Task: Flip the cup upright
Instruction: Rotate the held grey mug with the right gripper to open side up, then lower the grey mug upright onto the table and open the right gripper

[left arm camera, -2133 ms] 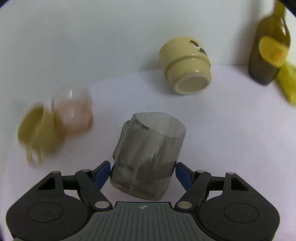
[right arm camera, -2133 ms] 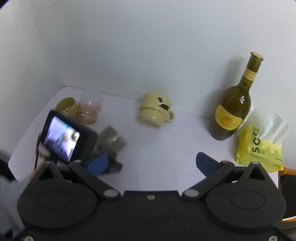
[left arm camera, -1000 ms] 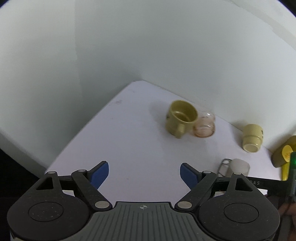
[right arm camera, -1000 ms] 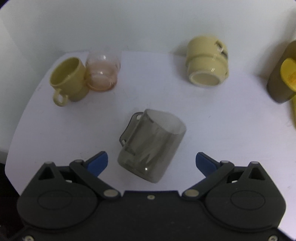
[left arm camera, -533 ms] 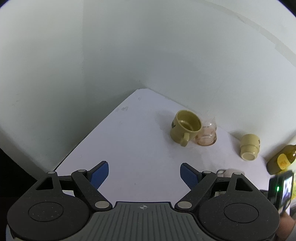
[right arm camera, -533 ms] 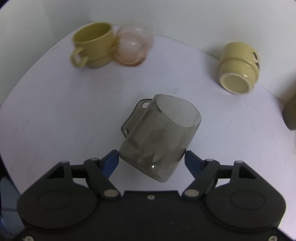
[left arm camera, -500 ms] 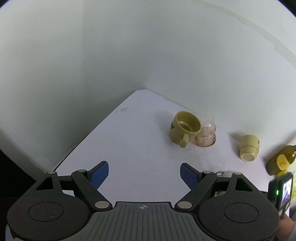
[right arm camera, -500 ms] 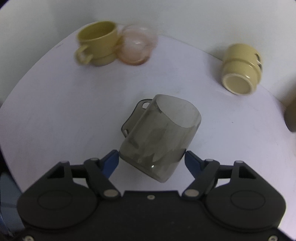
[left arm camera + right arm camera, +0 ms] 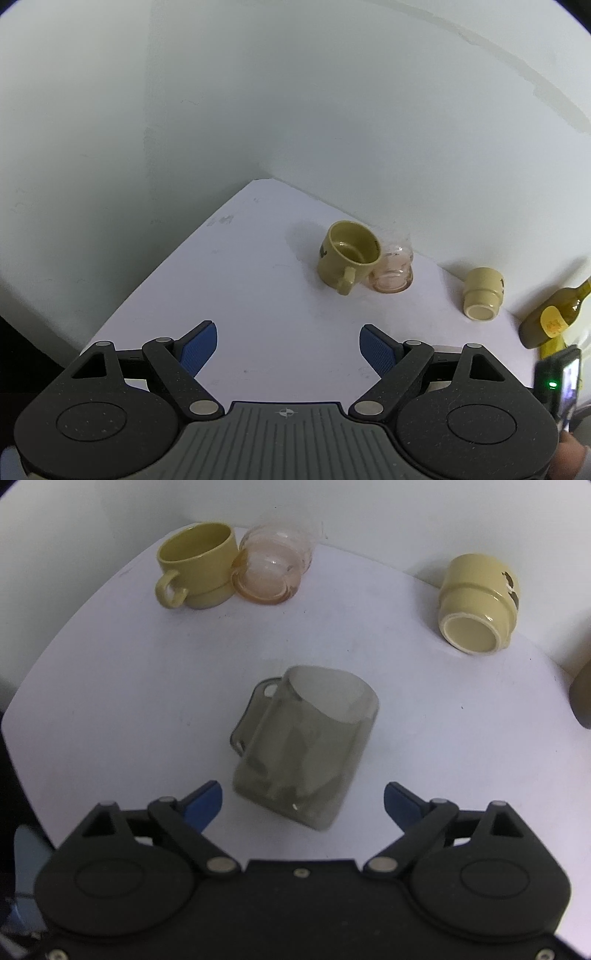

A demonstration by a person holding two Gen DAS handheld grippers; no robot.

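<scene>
A smoky grey translucent cup (image 9: pixel 303 746) with a side handle stands on the white table (image 9: pixel 110 686) in the right wrist view, its wider open end toward the top and its handle to the left. My right gripper (image 9: pixel 303 803) is open, its blue fingertips (image 9: pixel 203 801) on either side of the cup's lower end and apart from it. My left gripper (image 9: pixel 288 345) is open and empty, held high above the table's left corner. The grey cup is hidden in the left wrist view.
An upright yellow mug (image 9: pixel 195 565) and an upside-down pink glass (image 9: pixel 271 572) stand at the back left. Another yellow mug (image 9: pixel 476 609) stands upside down at the back right. A dark green bottle (image 9: pixel 550 321) stands far right. White walls close off the back.
My right gripper has opened and let go of the grey cup, which now stands on the table. My left gripper stays open and raised.
</scene>
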